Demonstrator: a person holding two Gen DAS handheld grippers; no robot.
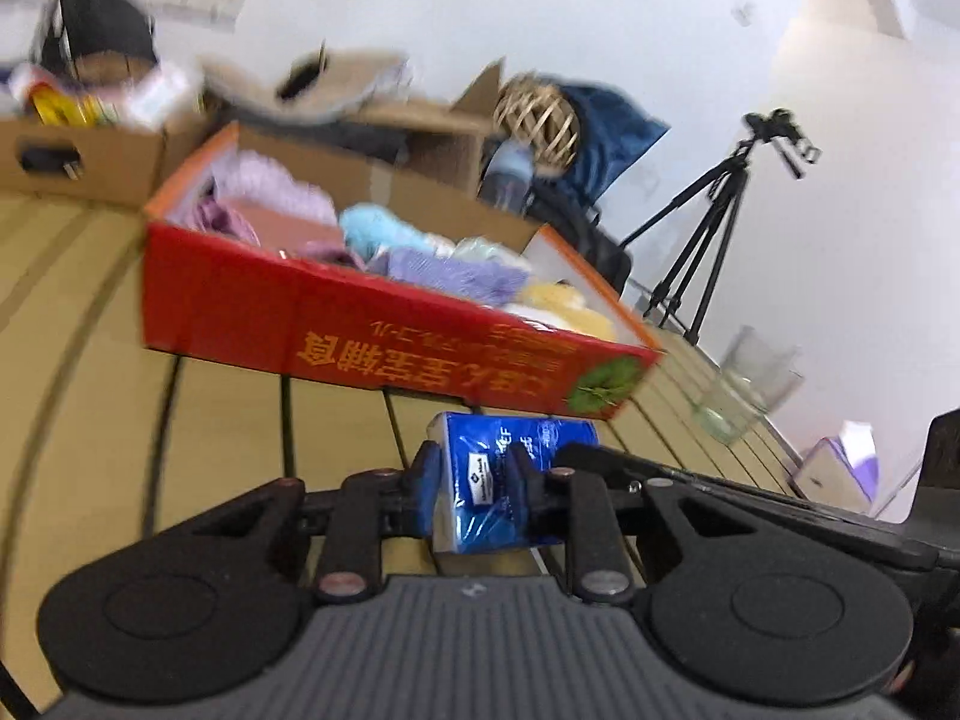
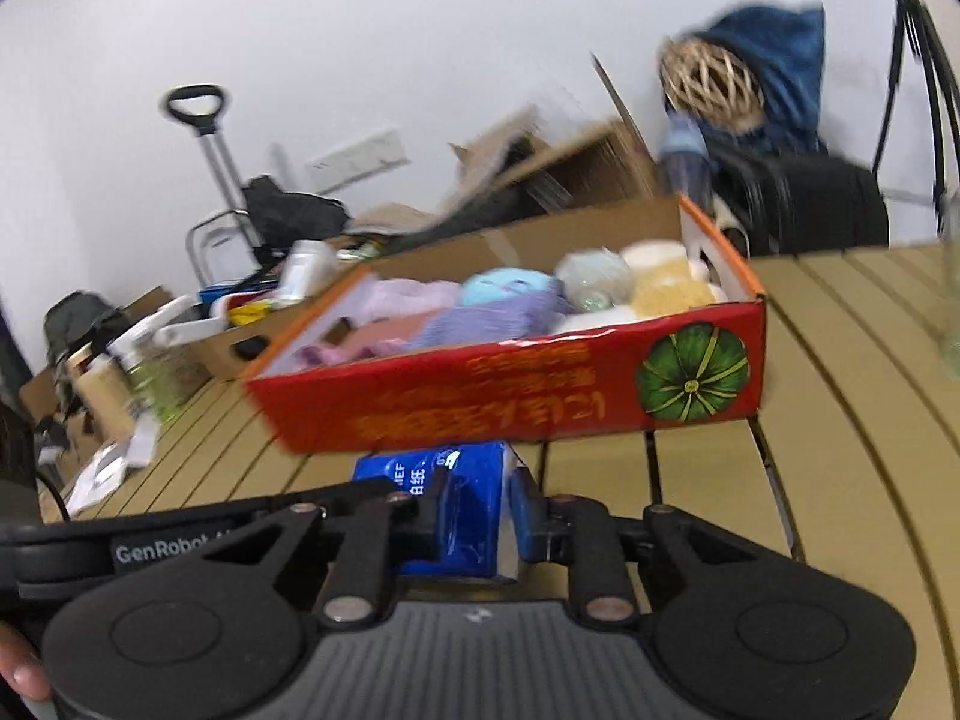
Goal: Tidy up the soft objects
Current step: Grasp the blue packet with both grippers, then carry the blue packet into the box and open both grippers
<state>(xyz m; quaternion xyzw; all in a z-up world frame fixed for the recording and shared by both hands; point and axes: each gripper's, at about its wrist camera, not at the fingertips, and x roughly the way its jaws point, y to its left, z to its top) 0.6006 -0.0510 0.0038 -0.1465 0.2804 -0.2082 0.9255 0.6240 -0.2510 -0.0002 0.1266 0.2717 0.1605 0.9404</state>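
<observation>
tissue pack (image 1: 510, 480), blue: you pinch it with both left gripper (image 1: 474, 483) and right gripper (image 2: 477, 501), just before the red box (image 2: 510, 402); yarn and cloths already boxed, pack outstanding.

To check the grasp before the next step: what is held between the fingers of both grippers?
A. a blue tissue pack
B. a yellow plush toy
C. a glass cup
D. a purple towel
A: the blue tissue pack sits clamped in the left gripper and, from its other side, in the right gripper, in front of the red box.
</observation>
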